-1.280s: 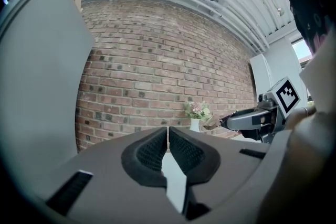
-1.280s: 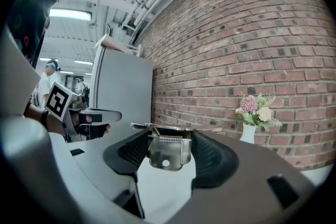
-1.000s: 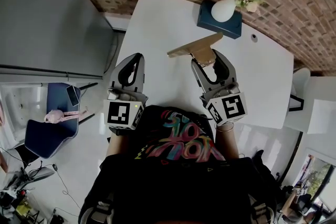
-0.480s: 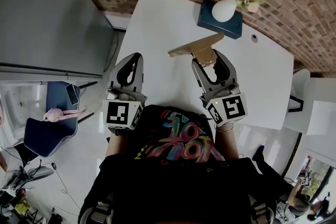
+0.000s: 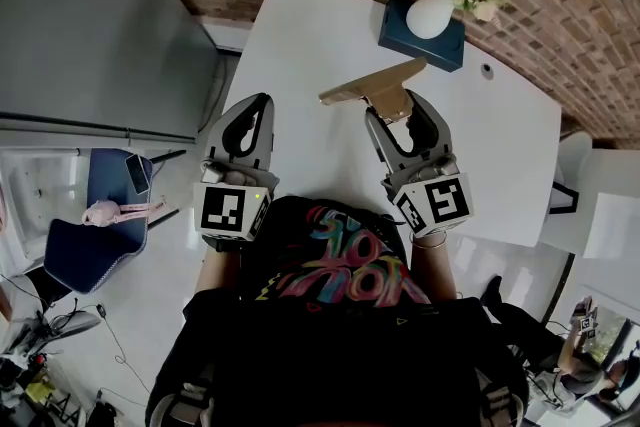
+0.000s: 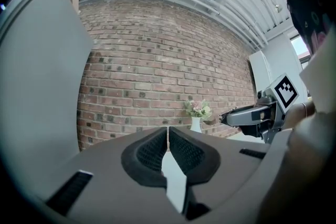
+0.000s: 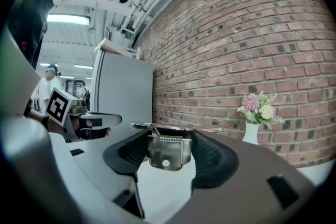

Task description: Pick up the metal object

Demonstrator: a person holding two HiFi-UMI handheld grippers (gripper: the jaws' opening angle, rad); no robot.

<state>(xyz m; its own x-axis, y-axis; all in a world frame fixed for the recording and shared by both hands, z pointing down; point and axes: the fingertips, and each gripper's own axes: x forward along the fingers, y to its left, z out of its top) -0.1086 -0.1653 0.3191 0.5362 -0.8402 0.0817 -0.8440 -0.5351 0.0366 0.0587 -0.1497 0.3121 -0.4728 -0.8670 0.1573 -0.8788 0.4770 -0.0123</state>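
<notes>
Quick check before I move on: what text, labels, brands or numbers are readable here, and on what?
No word or number reads clearly.
The black shirt: colourful graffiti-style lettering, too distorted to read.
The marker cube on the left tool and the marker cube on the right tool: square code patterns, no letters.
The metal object: no print visible.

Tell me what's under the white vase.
The vase stands on a dark blue box, which lies on the white table. The patch of box top beneath the vase, and the table beneath the box, are covered.
</notes>
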